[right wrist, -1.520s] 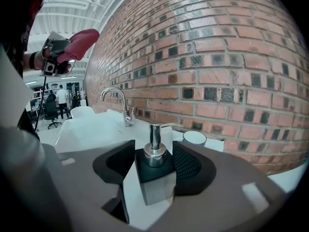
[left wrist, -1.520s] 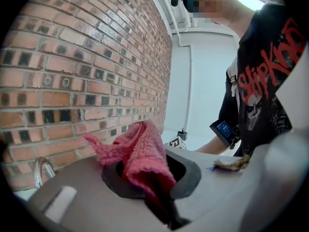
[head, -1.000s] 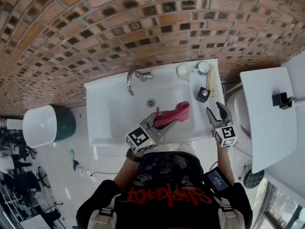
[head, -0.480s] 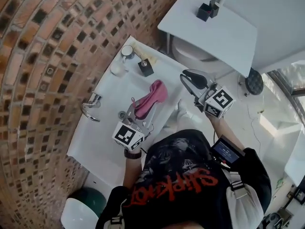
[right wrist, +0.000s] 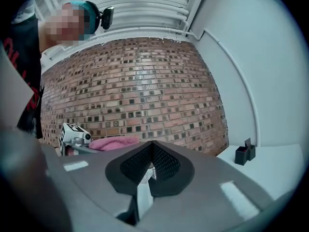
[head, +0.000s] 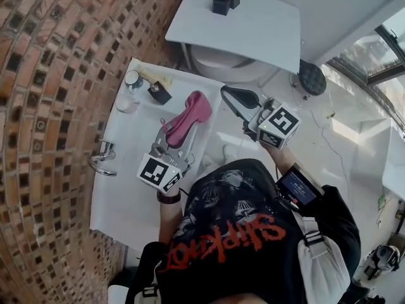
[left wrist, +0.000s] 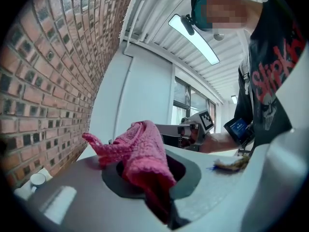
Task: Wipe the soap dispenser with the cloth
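The black soap dispenser (head: 159, 94) stands at the far corner of the white sink (head: 120, 195), next to a white cup (head: 133, 78). My left gripper (head: 167, 137) is shut on the pink cloth (head: 191, 114) and holds it level above the basin; the cloth (left wrist: 143, 154) bunches between its jaws. My right gripper (head: 231, 97) is shut with nothing in it, raised to the right of the sink, beyond its edge. In the right gripper view the black pads (right wrist: 164, 164) meet, and the cloth (right wrist: 114, 142) shows behind them.
A brick wall (head: 44, 75) backs the sink, and the chrome faucet (head: 101, 156) sits at its rim. A white table (head: 253, 30) with a small black box (head: 226, 0) stands beyond the sink, over a toilet (head: 215, 65). Windows are at the right.
The right gripper has lifted from beside the dispenser, away from the sink, and its jaws have shut. The left gripper has risen a little, still with the cloth. The head view has swung round.
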{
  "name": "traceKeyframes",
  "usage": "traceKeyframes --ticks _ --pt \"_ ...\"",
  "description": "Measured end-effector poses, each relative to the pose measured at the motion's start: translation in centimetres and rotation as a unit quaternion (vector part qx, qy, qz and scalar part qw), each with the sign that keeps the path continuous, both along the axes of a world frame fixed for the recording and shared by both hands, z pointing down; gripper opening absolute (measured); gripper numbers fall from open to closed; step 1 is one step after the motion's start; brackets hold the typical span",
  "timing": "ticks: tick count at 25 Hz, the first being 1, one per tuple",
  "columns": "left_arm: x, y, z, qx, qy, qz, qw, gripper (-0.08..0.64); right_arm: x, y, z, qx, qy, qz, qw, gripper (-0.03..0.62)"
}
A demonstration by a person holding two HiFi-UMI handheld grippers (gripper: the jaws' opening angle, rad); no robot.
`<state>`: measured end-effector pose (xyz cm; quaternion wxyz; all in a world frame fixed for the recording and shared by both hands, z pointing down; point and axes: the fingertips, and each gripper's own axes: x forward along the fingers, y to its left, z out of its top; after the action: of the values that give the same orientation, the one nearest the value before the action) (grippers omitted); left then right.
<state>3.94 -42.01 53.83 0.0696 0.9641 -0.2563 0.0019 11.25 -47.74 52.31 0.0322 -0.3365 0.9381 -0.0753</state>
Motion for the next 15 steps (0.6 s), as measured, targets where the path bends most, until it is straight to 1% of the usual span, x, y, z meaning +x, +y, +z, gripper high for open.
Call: traceKeyframes --ticks 4,6,11,15 --pt "1.0 0.0 -0.6 0.003 -0.003 -0.007 1.0000 0.051 0.8 -0.1 -0.7 -0.002 -0.009 -0.004 1.000 0.000" --pt "1.5 0.1 -0.5 0.002 -0.003 -0.010 0.9999 0.051 1.2 -0.1 -0.8 -0.003 -0.006 -0.004 1.000 -0.002" --pt "1.7 -0.1 -0.5 -0.002 -0.001 -0.025 0.9997 0.051 2.0 -0.8 -1.1 0.013 0.002 0.007 1.000 -0.002" --pt "2.0 -0.2 -0.2 -0.006 -0.002 -0.031 0.9995 0.051 1.6 -0.9 -0.9 0.010 -0.002 -0.013 1.000 -0.002"
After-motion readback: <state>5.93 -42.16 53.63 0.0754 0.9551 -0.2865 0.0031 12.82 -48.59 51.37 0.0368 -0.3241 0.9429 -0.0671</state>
